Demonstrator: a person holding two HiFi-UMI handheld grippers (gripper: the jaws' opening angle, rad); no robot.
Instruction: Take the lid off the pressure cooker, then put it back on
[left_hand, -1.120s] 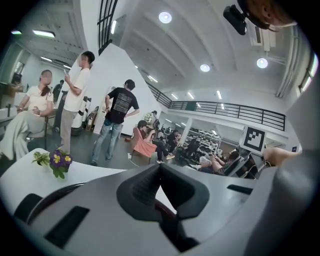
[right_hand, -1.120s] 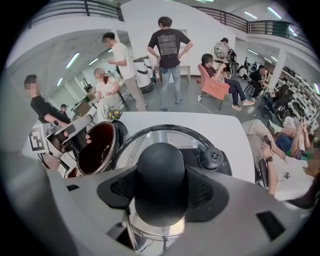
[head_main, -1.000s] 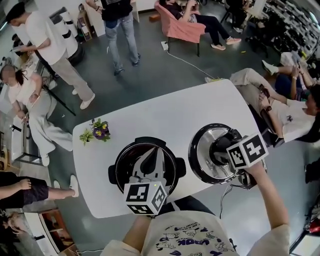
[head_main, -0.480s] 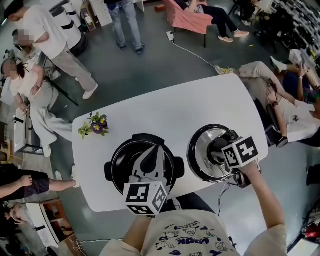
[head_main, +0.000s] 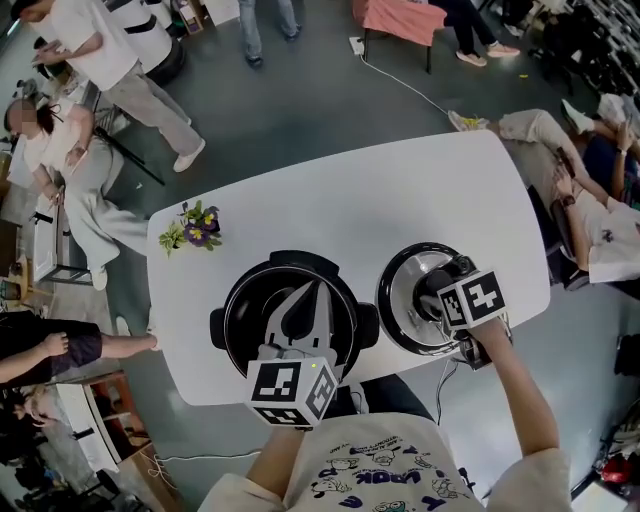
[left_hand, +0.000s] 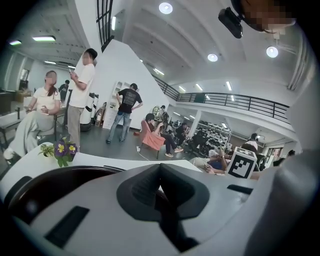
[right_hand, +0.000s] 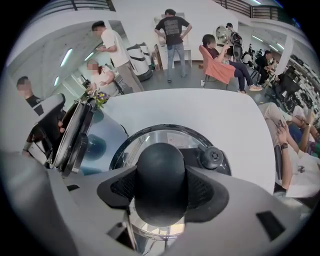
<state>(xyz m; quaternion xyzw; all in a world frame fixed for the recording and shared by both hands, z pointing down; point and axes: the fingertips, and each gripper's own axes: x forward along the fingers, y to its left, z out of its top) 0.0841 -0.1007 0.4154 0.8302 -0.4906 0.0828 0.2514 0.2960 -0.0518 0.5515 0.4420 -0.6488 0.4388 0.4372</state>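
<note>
While the right claw (right_hand: 161, 186) lowers, the lid (head_main: 402, 300) goes down beside the cooker (head_main: 238, 325)
Clamped round the black knob (right_hand: 161, 170), that claw has sunk over the past second, carrying the lid towards the counter (head_main: 350, 210) under it; whether the rim touches yet I can't tell. Left of it the open cooker sits under the left claw (head_main: 306, 300), which is shut and empty. Removal looks all but done; putting the lid back comes next, I'd say
</note>
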